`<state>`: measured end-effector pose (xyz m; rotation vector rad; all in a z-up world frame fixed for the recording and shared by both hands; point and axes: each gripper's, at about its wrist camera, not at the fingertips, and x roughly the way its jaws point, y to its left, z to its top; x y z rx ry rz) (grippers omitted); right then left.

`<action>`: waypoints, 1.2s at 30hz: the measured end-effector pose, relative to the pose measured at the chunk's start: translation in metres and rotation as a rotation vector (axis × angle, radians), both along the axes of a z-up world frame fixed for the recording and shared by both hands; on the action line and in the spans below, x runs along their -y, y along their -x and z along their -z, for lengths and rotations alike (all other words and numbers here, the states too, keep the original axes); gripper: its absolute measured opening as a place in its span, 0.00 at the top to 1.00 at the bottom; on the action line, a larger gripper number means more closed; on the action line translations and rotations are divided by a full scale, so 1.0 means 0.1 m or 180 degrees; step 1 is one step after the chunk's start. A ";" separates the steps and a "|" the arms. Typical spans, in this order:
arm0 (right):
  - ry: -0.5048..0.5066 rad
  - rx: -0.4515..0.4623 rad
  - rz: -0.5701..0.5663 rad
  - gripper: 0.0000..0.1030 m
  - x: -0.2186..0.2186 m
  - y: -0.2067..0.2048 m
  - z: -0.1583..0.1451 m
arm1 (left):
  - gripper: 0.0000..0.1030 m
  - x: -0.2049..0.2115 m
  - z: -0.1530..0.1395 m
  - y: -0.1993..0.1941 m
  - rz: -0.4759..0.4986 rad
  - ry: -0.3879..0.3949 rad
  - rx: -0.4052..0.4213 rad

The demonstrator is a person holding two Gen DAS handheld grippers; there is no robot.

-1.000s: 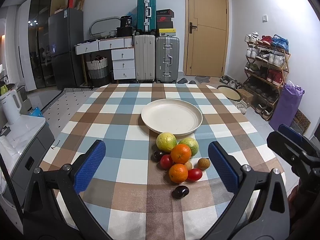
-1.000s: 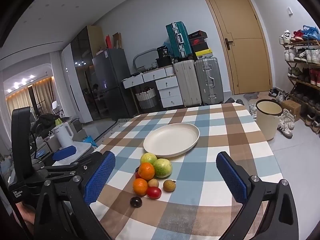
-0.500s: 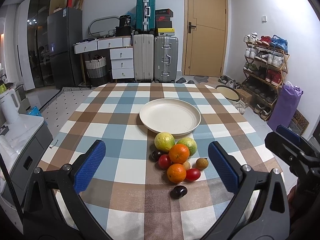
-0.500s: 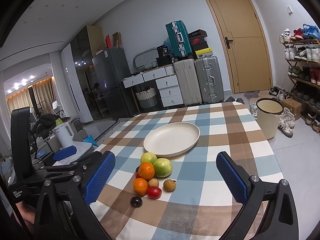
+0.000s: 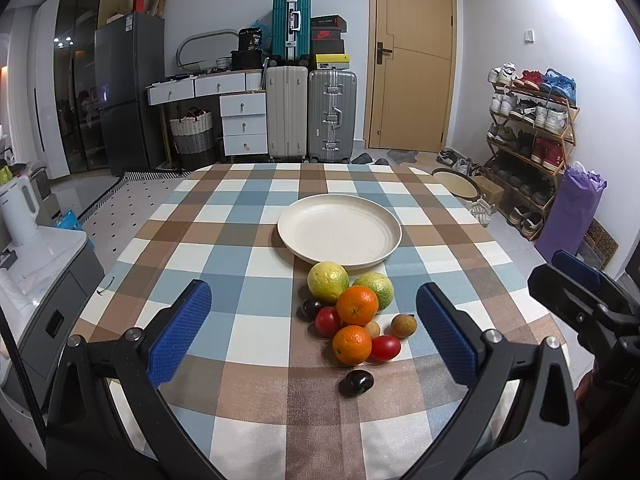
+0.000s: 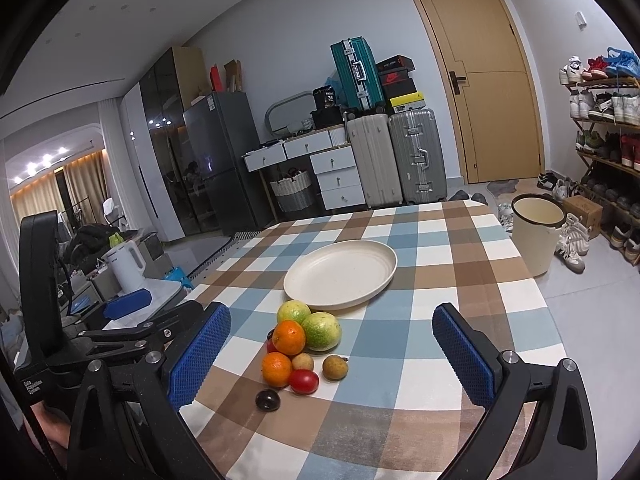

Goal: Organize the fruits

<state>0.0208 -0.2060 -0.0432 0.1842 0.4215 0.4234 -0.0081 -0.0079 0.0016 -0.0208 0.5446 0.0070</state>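
Observation:
An empty cream plate (image 5: 339, 230) (image 6: 340, 273) sits mid-table on the checked cloth. In front of it lies a cluster of fruit: two green citrus (image 5: 328, 281) (image 6: 321, 331), two oranges (image 5: 357, 305) (image 6: 277, 369), red tomatoes (image 5: 385, 347) (image 6: 304, 381), small brown fruits (image 5: 403, 325) (image 6: 335, 367) and a dark plum (image 5: 357, 382) (image 6: 268, 400) nearest me. My left gripper (image 5: 314, 336) is open and empty, held above the table short of the fruit. My right gripper (image 6: 332, 354) is open and empty, to its right.
The checked table (image 5: 224, 240) ends at a near edge below the grippers. A cream bin (image 6: 538, 232) stands on the floor right of the table. A white kettle (image 5: 18, 208) sits on a side unit to the left. Suitcases, drawers and a shoe rack line the walls.
The left view has shifted slightly, so the fruit and plate sit a little left of before. Both grippers stay open and empty.

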 end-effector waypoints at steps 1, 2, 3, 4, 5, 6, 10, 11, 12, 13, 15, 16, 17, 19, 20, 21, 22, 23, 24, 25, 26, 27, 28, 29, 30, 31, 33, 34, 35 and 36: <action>0.0002 -0.0001 -0.0005 0.00 -0.01 0.00 -0.01 | 0.01 0.00 0.00 0.00 -0.0001 0.0000 -0.0003; 0.0007 0.0003 -0.0008 0.00 -0.01 0.01 -0.01 | 0.01 0.00 -0.01 0.00 0.0001 0.0006 -0.0006; 0.0006 0.0001 -0.0005 0.00 -0.01 0.00 -0.01 | 0.01 0.01 -0.01 0.00 0.0000 0.0002 -0.0004; 0.0006 0.0000 -0.0005 0.00 -0.01 0.01 0.00 | 0.01 0.01 0.00 0.00 0.0000 -0.0001 -0.0006; 0.0001 -0.0005 -0.0007 0.00 -0.01 0.00 -0.01 | 0.01 0.01 -0.01 0.00 0.0001 -0.0003 -0.0005; 0.0000 -0.0007 -0.0005 0.00 -0.02 0.00 -0.01 | 0.01 0.01 -0.01 0.00 0.0002 -0.0006 -0.0003; -0.0019 -0.0056 -0.0006 0.00 -0.02 -0.02 -0.03 | 0.01 0.04 0.04 0.02 -0.0007 0.0000 -0.0015; -0.0028 -0.0072 -0.0001 0.00 -0.02 -0.02 -0.03 | 0.01 0.04 0.04 0.02 -0.0002 0.0018 -0.0028; -0.0037 -0.0083 0.0000 0.00 -0.02 -0.02 -0.02 | 0.01 0.05 0.05 0.04 -0.0005 0.0025 -0.0036; -0.0039 -0.0091 0.0001 0.00 -0.03 -0.01 -0.02 | 0.01 0.05 0.06 0.05 -0.0005 0.0030 -0.0044; -0.0034 -0.0099 0.0008 0.00 -0.02 -0.02 -0.02 | 0.01 0.05 0.08 0.06 -0.0007 0.0038 -0.0057; -0.0041 -0.0105 0.0002 0.00 -0.02 -0.02 -0.02 | 0.01 0.06 0.09 0.07 -0.0007 0.0044 -0.0062; -0.0050 -0.0110 -0.0006 0.00 -0.03 -0.02 -0.02 | 0.01 0.06 0.09 0.07 -0.0006 0.0048 -0.0063; -0.0070 -0.0122 -0.0015 0.00 -0.03 -0.01 -0.01 | 0.01 0.05 0.08 0.05 -0.0002 0.0037 -0.0059; -0.0074 -0.0127 -0.0017 0.00 -0.03 -0.02 -0.01 | 0.01 0.06 0.10 0.06 0.0002 0.0036 -0.0066; -0.0071 -0.0127 -0.0014 0.00 -0.04 -0.01 -0.01 | 0.01 0.07 0.11 0.06 0.0013 0.0039 -0.0077; -0.0067 -0.0122 -0.0011 0.00 -0.03 -0.02 -0.01 | 0.01 0.06 0.12 0.05 0.0021 0.0046 -0.0089; -0.0065 -0.0122 -0.0009 0.00 -0.03 -0.02 -0.01 | 0.01 0.06 0.14 0.05 0.0026 0.0057 -0.0105; -0.0065 -0.0121 -0.0010 0.00 -0.03 -0.02 -0.01 | 0.01 0.07 0.16 0.03 0.0028 0.0069 -0.0121; -0.0068 -0.0118 -0.0016 0.00 -0.01 -0.03 0.00 | 0.01 0.05 0.16 0.01 0.0033 0.0086 -0.0137; -0.0068 -0.0114 -0.0020 0.00 0.01 -0.05 0.01 | 0.01 0.04 0.17 0.00 0.0036 0.0095 -0.0146; -0.0066 -0.0111 -0.0021 0.00 0.02 -0.06 0.01 | 0.01 0.05 0.19 -0.01 0.0032 0.0095 -0.0155; -0.0065 -0.0113 -0.0021 0.00 0.03 -0.06 0.02 | 0.01 0.05 0.20 -0.01 0.0029 0.0094 -0.0162; -0.0067 -0.0117 -0.0019 0.00 0.03 -0.07 0.02 | 0.01 0.05 0.21 -0.02 0.0021 0.0096 -0.0173; -0.0070 -0.0118 -0.0018 0.00 0.02 -0.06 0.02 | 0.01 0.06 0.23 -0.03 0.0011 0.0091 -0.0192; -0.0075 -0.0127 -0.0012 0.00 0.03 -0.06 0.03 | 0.01 0.05 0.23 -0.04 0.0006 0.0094 -0.0210; -0.0089 -0.0148 -0.0004 0.00 0.04 -0.07 0.04 | 0.01 0.05 0.27 -0.06 0.0007 0.0120 -0.0247; -0.0096 -0.0163 0.0000 0.00 0.04 -0.08 0.05 | 0.01 0.03 0.28 -0.08 0.0009 0.0139 -0.0267; -0.0101 -0.0183 0.0006 0.00 0.05 -0.09 0.06 | 0.01 0.02 0.29 -0.09 0.0011 0.0155 -0.0287; -0.0108 -0.0196 0.0012 0.00 0.05 -0.10 0.07 | 0.01 0.01 0.30 -0.10 0.0018 0.0171 -0.0312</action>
